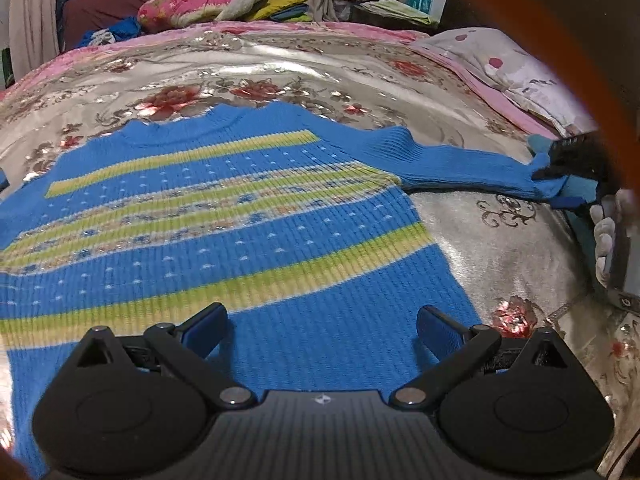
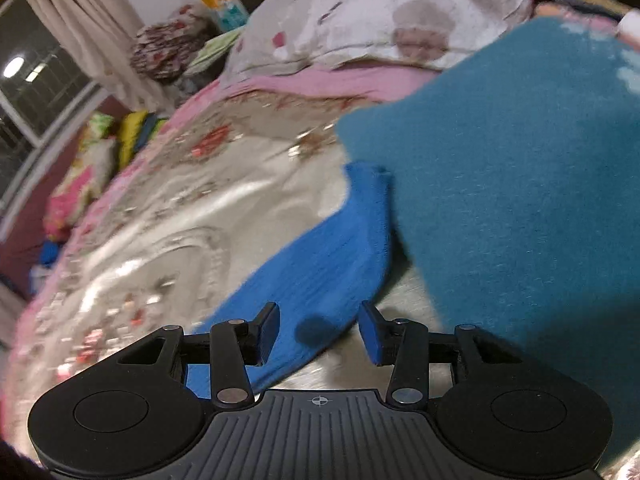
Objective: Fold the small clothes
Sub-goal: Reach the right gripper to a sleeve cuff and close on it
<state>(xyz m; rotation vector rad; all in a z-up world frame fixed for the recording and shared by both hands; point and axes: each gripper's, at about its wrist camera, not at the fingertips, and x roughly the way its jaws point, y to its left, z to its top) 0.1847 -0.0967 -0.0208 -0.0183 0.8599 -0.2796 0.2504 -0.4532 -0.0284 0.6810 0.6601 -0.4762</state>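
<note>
Both wrist views look steeply down, close over the bed (image 1: 280, 64), sharing the sweater's sleeve (image 2: 320, 248).

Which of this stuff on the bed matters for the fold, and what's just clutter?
Job: sweater, its sleeve, left tool, right tool.
Lying about: teal cloth, pillow, clothes pile, curtain.
</note>
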